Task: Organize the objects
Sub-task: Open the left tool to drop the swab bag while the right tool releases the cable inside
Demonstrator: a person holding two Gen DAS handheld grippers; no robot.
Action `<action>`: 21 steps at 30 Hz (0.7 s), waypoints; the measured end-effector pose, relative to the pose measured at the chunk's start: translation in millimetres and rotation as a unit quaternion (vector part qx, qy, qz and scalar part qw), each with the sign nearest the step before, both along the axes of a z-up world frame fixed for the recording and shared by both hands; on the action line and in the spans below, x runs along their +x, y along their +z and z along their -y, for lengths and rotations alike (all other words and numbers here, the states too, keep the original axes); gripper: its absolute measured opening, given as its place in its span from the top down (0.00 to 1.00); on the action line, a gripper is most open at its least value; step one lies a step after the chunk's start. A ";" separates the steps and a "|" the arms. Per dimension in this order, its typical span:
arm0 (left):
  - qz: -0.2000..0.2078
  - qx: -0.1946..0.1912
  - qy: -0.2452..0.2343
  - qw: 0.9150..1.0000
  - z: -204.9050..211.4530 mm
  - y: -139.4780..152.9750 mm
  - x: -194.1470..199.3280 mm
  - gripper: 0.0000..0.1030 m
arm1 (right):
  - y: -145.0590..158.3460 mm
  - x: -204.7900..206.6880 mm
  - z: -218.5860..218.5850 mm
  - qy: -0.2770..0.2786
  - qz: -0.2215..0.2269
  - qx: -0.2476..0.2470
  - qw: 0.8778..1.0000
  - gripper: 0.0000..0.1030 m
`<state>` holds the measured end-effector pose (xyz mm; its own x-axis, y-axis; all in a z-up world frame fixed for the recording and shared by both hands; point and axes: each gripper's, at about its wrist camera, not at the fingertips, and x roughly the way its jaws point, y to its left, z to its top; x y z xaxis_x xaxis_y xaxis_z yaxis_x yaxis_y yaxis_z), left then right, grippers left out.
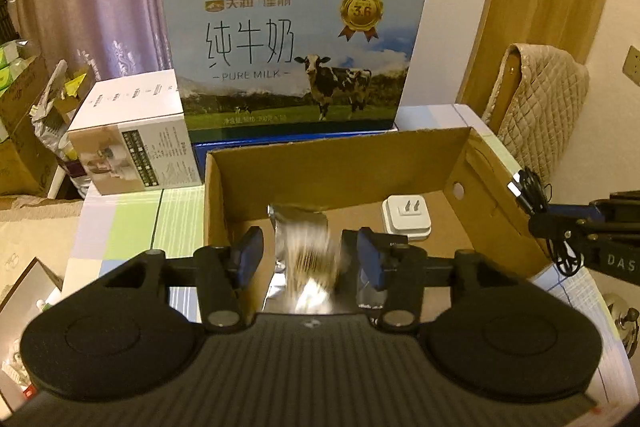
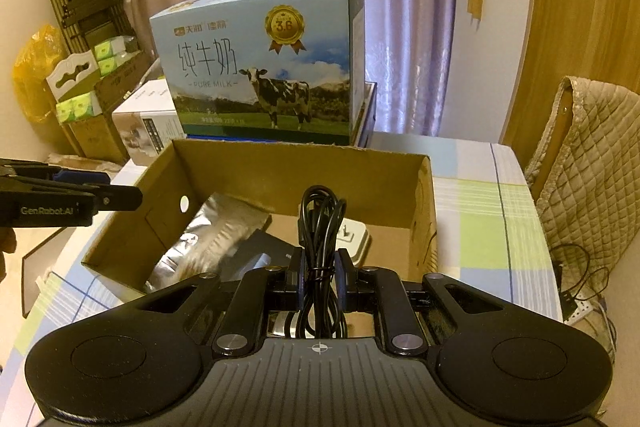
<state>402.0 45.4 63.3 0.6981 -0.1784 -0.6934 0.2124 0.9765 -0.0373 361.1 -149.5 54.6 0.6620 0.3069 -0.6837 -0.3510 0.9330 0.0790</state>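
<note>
Cardboard box (image 1: 340, 163) sits open on my worktop (image 2: 484, 195), close to its near edge, with the milk carton (image 1: 294, 55) standing behind it toward the far edge and a white box (image 1: 136, 139) beside that carton on the left. My left hand-held gripper (image 1: 310, 259) hangs over the box's near left part with its jaws partly apart; the foil pouch (image 1: 302, 251) shows between them, blurred, and I see neither pad pressing on it. From the right wrist view the foil pouch (image 2: 208, 247) lies slanted inside the box against its left wall, over a dark flat item I cannot make out. A white plug adapter (image 1: 406, 219) lies on the box floor toward the right wall, prongs up. My right hand-held gripper (image 2: 319, 279) is closed tight on a coiled black cable (image 2: 322, 227), the bundle standing up between the pads above the box's near right part, just in front of the plug adapter (image 2: 354, 235). In the left wrist view that gripper and its cable (image 1: 528, 189) reach in over the box's right wall. A quilted cover (image 2: 588, 163) hangs on a chair past the worktop's right edge.
</note>
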 end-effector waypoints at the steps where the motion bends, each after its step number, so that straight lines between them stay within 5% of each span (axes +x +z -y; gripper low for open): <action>1: 0.002 0.000 0.000 1.000 -0.9 0.1 -0.1 0.55 | -1.8 0.2 0.2 0.000 -0.002 0.000 1.000 0.89; 14: -0.009 0.000 -0.003 1.000 -7.9 -10.9 -10.4 0.55 | -5.9 16.2 4.5 -0.011 0.005 0.023 1.000 0.88; 15: -0.008 0.000 -0.003 1.000 -8.1 -10.9 -11.3 0.55 | -4.8 18.4 5.1 -0.010 0.013 0.030 0.999 0.86; 17: -0.008 0.000 -0.003 1.000 -8.3 -10.8 -11.8 0.55 | -1.9 20.2 7.1 -0.018 0.028 0.034 0.999 0.55; 21: -0.006 -0.004 -0.003 1.000 -10.3 -11.1 -16.8 0.55 | 4.4 16.2 12.3 -0.028 0.040 0.048 0.998 0.49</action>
<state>385.2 55.6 52.2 0.6881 -0.1872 -0.7010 0.2170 0.9750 -0.0473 377.3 -161.8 59.0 0.7307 0.3298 -0.5977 -0.3072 0.9408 0.1434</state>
